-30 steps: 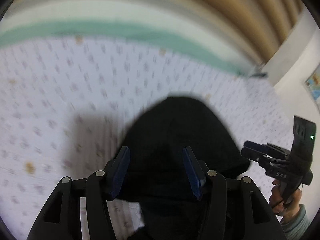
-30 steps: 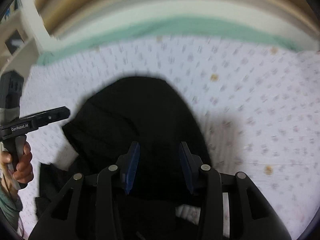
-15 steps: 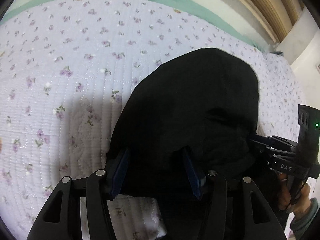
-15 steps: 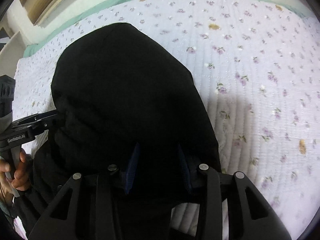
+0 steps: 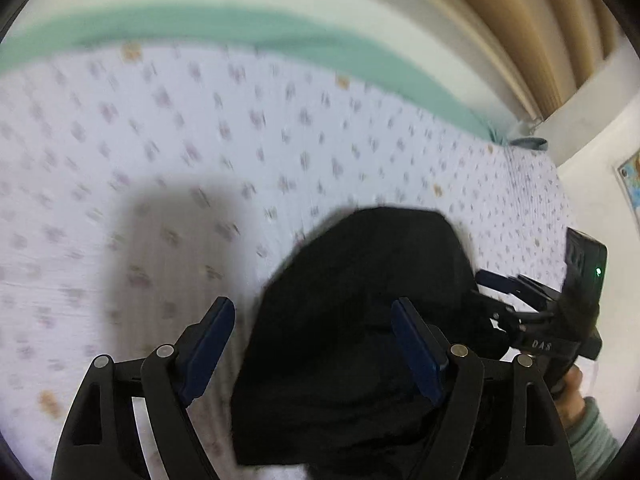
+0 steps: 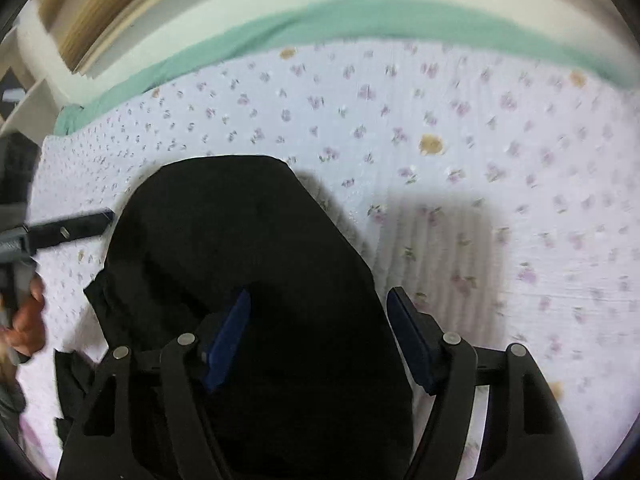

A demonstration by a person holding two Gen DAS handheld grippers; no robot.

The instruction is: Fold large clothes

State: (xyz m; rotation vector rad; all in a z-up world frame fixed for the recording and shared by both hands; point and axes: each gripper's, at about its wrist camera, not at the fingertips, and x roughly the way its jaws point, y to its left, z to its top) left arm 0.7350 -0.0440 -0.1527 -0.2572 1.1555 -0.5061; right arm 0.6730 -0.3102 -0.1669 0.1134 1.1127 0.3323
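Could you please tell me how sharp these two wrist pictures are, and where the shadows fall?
Left wrist view: the floral bedspread is smeared by motion blur, with a soft grey shadow left of the black garment. Right wrist view: sharper, blurring toward the right edge, the shadow lying right of the garment. Both show fisheye curvature.

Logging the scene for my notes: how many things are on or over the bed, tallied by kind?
Black garment: 1
Handheld grippers, jaws opening, pads off the cloth: 2, left gripper and right gripper
Floral quilt: 1
Green sheet: 1
Total: 5
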